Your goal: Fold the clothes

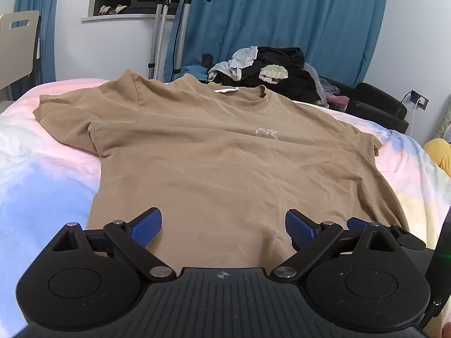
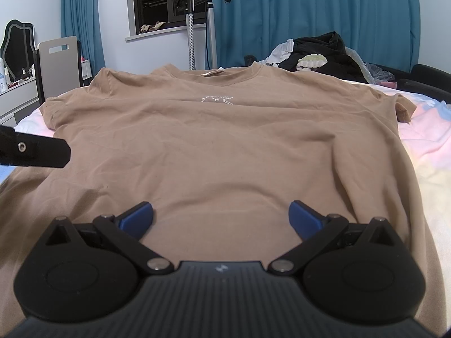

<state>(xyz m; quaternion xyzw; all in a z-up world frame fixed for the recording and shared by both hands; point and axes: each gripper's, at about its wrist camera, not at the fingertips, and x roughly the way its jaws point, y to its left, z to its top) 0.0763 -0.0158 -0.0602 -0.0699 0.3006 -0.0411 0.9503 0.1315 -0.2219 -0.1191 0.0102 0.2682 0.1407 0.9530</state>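
A tan short-sleeved T-shirt (image 1: 214, 152) lies spread flat, front up, on the bed, collar at the far end and hem toward me; a small white logo sits on its chest. In the left wrist view my left gripper (image 1: 222, 226) hovers open over the hem's left part, blue pads wide apart, nothing between them. The right wrist view shows the same T-shirt (image 2: 225, 140) with my right gripper (image 2: 221, 219) open above the hem's right part, holding nothing. A black part of the left gripper (image 2: 33, 149) juts in at that view's left edge.
The bed (image 1: 42, 174) has a pastel pink, blue and white cover. A heap of dark and grey clothes (image 1: 267, 70) lies beyond the collar. A garment steamer stand (image 1: 169, 28), blue curtains, a chair (image 2: 59, 62) and a wall socket (image 1: 420, 101) stand behind.
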